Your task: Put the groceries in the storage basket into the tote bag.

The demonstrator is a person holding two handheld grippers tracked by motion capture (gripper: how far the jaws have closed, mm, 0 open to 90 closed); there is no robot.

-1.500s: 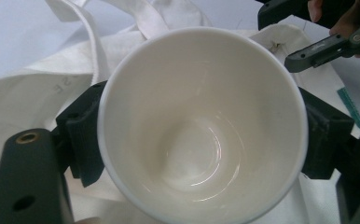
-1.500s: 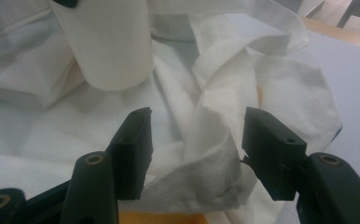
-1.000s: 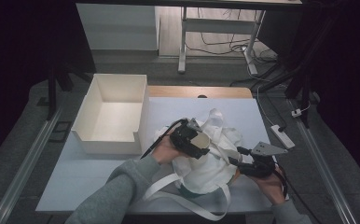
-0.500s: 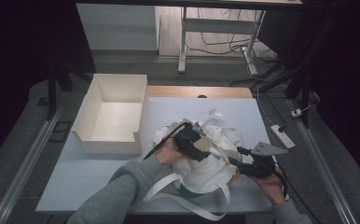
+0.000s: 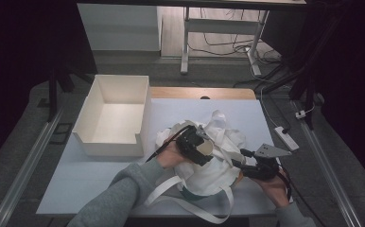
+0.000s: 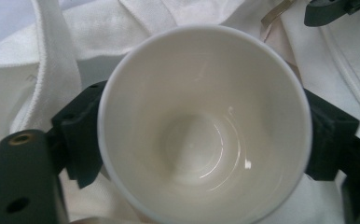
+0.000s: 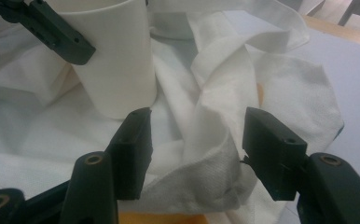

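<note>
A white cup point(image 6: 201, 130) stands mouth-up on a crumpled white cloth bag point(image 5: 213, 175) in the middle of the table. My left gripper point(image 6: 206, 135) is shut on the cup, one black jaw on each side of its wall. Its jaws have just been opening a little and still lie against the cup. From above, the left gripper point(image 5: 200, 144) sits over the bag's top. My right gripper point(image 7: 197, 144) stands wide open at the bag's right side point(image 5: 241, 158). A fold of the cloth point(image 7: 215, 121) rises between its jaws. The cup point(image 7: 117, 60) is just beyond them.
An open white box point(image 5: 109, 146) stands on the table at the left, close to the bag. The bag's long straps point(image 5: 190, 208) trail over the table's near edge. A white power strip point(image 5: 287, 138) lies off the table's right side.
The left hand with the cup has shifted very slightly to the right over the bag. The right gripper has stayed where it was.
</note>
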